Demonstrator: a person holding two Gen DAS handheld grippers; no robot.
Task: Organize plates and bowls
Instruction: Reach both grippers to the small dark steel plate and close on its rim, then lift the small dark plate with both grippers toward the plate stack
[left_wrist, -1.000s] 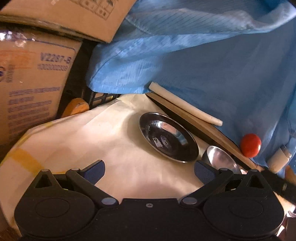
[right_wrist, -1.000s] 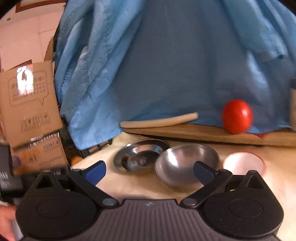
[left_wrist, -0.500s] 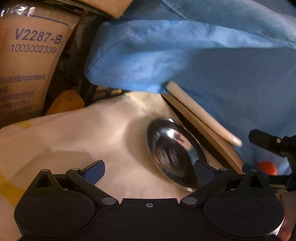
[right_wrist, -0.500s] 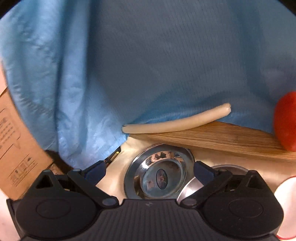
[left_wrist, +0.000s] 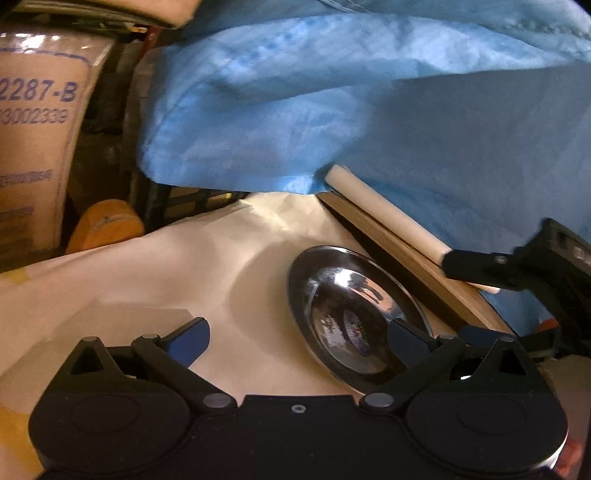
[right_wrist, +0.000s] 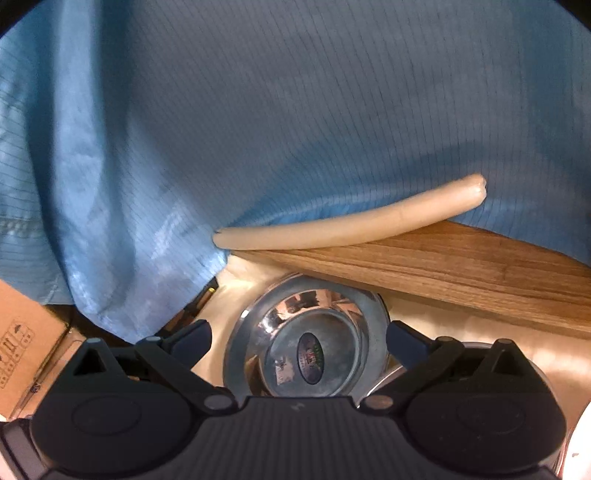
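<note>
Both views are dim and warm-toned, with dark vignetted corners and strong fisheye bending at the edges. Glare spots glint on the steel plate (left_wrist: 356, 321) — its mirror finish throws back distorted reflections. A soft shadow lies on the cream surface (left_wrist: 155, 280) left of it. The blue cloth (left_wrist: 332, 103) is smeared by blur in the left wrist view; the cardboard box (left_wrist: 33, 155) looks washed out.
</note>
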